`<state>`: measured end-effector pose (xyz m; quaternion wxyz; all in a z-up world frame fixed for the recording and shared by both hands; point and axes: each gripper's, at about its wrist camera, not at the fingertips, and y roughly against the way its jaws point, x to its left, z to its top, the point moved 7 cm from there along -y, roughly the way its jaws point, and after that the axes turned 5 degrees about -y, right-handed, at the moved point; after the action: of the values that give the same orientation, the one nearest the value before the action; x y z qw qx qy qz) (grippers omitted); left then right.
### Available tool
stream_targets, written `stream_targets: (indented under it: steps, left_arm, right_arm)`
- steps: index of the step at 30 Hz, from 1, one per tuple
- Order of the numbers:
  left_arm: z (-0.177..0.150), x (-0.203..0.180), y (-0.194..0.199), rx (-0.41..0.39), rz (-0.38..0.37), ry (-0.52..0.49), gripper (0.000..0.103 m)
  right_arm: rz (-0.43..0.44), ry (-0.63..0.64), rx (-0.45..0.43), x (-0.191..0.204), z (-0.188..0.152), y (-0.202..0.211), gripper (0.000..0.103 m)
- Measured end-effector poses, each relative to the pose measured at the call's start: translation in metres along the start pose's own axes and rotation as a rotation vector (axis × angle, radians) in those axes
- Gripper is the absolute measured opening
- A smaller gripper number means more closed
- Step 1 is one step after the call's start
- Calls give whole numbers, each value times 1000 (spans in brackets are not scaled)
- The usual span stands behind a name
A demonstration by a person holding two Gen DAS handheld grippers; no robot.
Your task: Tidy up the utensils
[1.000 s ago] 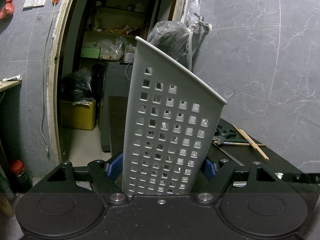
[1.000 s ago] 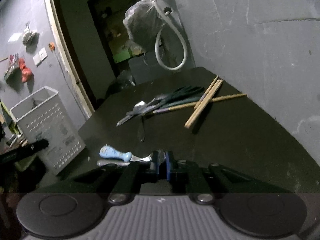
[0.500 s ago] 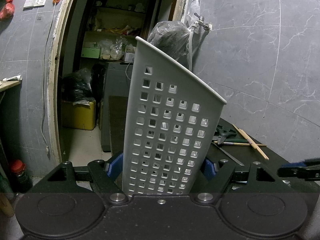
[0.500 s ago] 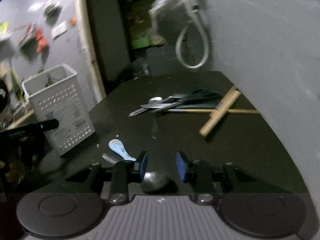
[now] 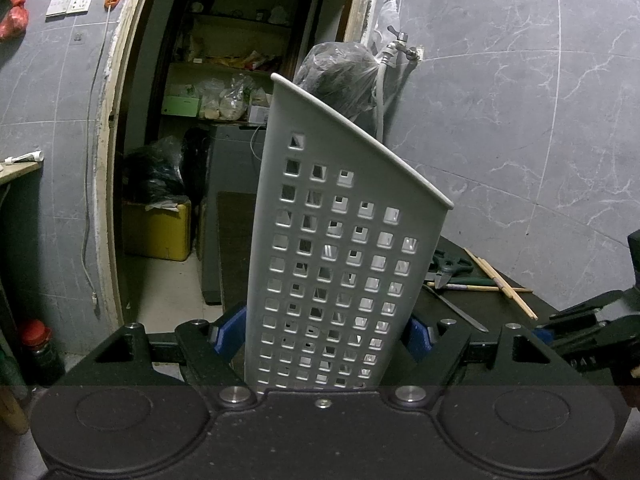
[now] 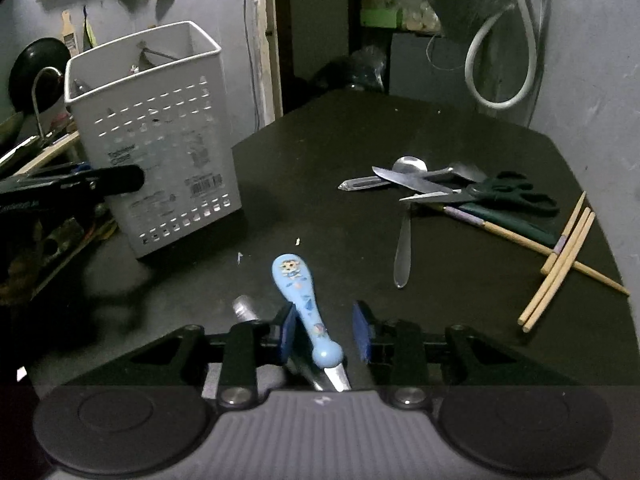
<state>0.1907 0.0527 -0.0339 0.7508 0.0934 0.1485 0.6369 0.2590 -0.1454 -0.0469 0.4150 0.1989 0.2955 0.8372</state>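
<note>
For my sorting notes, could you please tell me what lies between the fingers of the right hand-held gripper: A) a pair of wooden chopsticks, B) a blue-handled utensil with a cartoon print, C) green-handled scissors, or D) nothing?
B: the blue-handled utensil lies between the closing right hand-held gripper fingers, which do not yet press it.

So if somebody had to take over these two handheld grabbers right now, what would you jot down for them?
Left gripper: jaws clamped on the white perforated utensil holder, holding it tilted at the table's edge.
Right gripper: jaws closing around the blue-handled spoon, which lies on the black table; pads not pressing it yet.
Done: a few items are already visible inside the holder.
Left: grip the blue spoon and drop it in. Then the metal piece beside it, and the pile on the right: scissors, knife, spoons, chopsticks.
</note>
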Motion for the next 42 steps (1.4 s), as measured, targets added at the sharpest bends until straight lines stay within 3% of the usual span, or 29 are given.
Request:
stream_targets:
  steps: [3,10,13,15,20,22,23,27,32,34,37,42]
  left_arm:
    - [0,0,0,0,1,0,79]
    - [0,0,0,1,1,0,79]
    - [0,0,0,1,2,-1,79]
    - [0,0,0,1,1,-1,79]
    - [0,0,0,1,1,0,79]
    - [0,0,0,0,1,0,79]
    - [0,0,0,0,1,0,79]
    - [0,0,0,0,1,-1,79]
    - [0,-1,0,1,0,-1,79]
    - [0,0,0,1,1,-1,79]
    - [0,0,0,0,2,0,79]
    - [-1,1,-1,0,3,0,79]
  right_arm:
    - [-19,-45,-1,-12,3,-1,12]
    - [-59,-184,-10,-41,5,2,12]
    - [-28,-225,-12,-46,8,0,24]
    - [-34,-225,-14,-48,12,-3,37]
    - [-58,-176,-7,-42,21,-14,39]
    - [-76,-140,-4,-38,23,-19,35]
    - [-95,-118,-5,-37,24,-21,22]
    - [-135,-89,5,-32,24,-22,22]
    - [-73,-191,-12,-44,24,-19,22]
    - [-63,-204,-13,-47,23,-17,24]
    - [-74,-225,-12,-50,18,-9,41]
    - [-113,-179,17,-42,2,8,41]
